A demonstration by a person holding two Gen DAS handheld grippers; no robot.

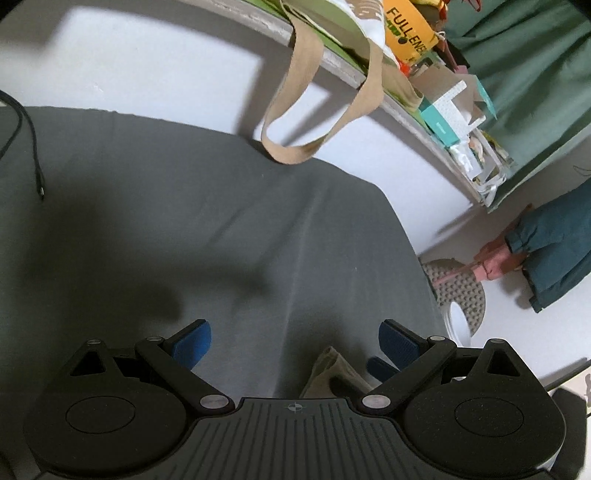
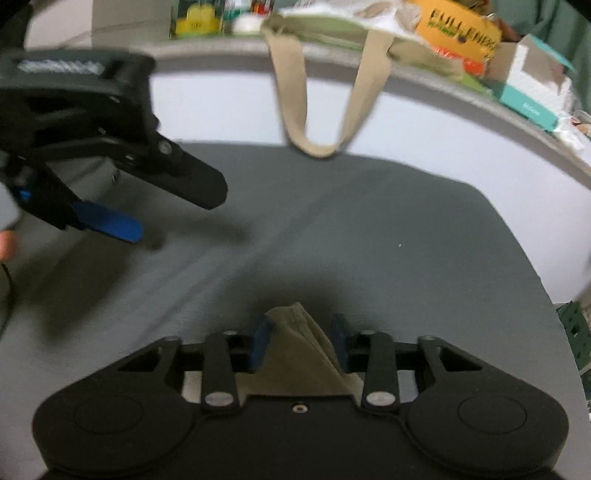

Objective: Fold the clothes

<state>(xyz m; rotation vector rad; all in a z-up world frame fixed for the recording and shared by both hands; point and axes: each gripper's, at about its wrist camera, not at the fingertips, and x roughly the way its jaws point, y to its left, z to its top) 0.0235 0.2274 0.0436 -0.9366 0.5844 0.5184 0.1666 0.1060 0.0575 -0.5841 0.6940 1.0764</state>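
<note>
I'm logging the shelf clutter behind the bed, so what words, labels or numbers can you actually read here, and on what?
"FULL ENER", cut off at the edge: black letters on the orange-yellow packet on the shelf; blurred on the same packet in the right wrist view.
Small print on the teal and white box: too small to read.
Yellow item on the shelf: marks too blurred to read.

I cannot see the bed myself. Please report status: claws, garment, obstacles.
Left claw open, empty. Right claw shut on khaki garment above grey sheet. Tote strap hangs at far edge, not in the way.
</note>
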